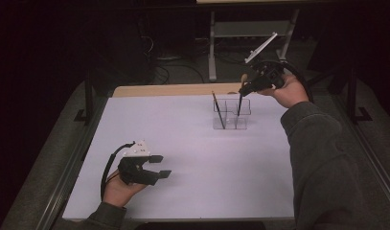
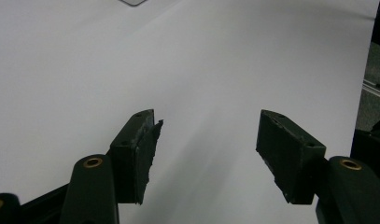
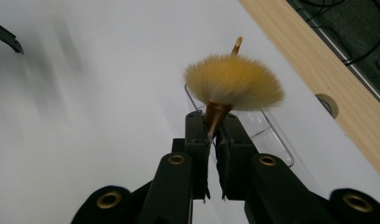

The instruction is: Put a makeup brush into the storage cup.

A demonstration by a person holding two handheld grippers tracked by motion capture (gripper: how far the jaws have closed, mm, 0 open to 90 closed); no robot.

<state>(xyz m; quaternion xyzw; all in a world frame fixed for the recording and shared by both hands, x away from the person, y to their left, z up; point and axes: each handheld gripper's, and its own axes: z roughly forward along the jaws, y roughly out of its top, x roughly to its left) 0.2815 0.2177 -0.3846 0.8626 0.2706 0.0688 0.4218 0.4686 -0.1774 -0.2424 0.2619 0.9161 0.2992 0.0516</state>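
Two black jaws of the left gripper (image 2: 206,154) are standing wide apart near the front edge of the white table (image 1: 192,158), and nothing is lying between them. Its hand (image 1: 117,190) is resting low over the table at the person's left. Far across the table, the right gripper (image 1: 244,88) is pinching its jaws tightly on the handle of a makeup brush (image 3: 232,83), just under the fluffy yellow bristles. This brush is hanging upright over the clear plastic organizer (image 1: 231,114), with its dark handle going down into a back compartment. Another thin brush (image 1: 218,110) is leaning inside the organizer, beside it
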